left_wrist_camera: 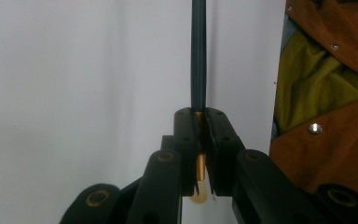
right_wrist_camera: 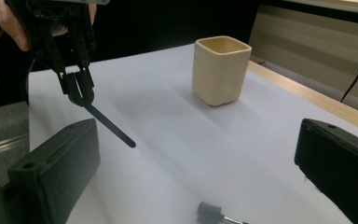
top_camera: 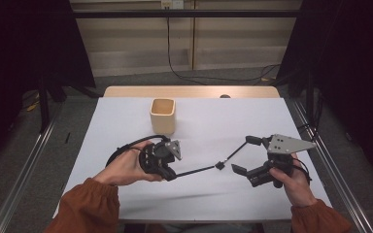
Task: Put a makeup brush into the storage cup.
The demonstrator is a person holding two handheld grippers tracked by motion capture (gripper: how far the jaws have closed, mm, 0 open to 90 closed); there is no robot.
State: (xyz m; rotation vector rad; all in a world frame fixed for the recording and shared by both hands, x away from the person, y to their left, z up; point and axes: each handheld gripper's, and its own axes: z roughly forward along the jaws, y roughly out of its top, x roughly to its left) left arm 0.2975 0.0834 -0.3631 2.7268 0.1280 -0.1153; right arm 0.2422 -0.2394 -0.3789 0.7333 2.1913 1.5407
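Note:
My left gripper [top_camera: 170, 173] is shut on a thin dark stick [top_camera: 194, 170] that points right, just above the white table sheet [top_camera: 126, 121]. In the left gripper view the jaws [left_wrist_camera: 198, 122] clamp the stick [left_wrist_camera: 198, 56], with a gold end showing between them. My right gripper [top_camera: 242, 155] is open at the right, jaws spread wide. A second thin rod with a small grey head [top_camera: 219, 165] lies on the sheet between the two grippers. The right gripper view [right_wrist_camera: 193, 140] has that grey head [right_wrist_camera: 209, 212] low between the jaws, and the left gripper [right_wrist_camera: 79, 91] holding the stick [right_wrist_camera: 112, 127].
A cream square cup [top_camera: 162, 115] [right_wrist_camera: 220, 70] stands upright at the back middle of the sheet. A wooden table edge [top_camera: 189, 91] runs behind it. Metal rails flank the table. A brown sleeve and olive cloth [left_wrist_camera: 326, 93] lie to the right in the left gripper view.

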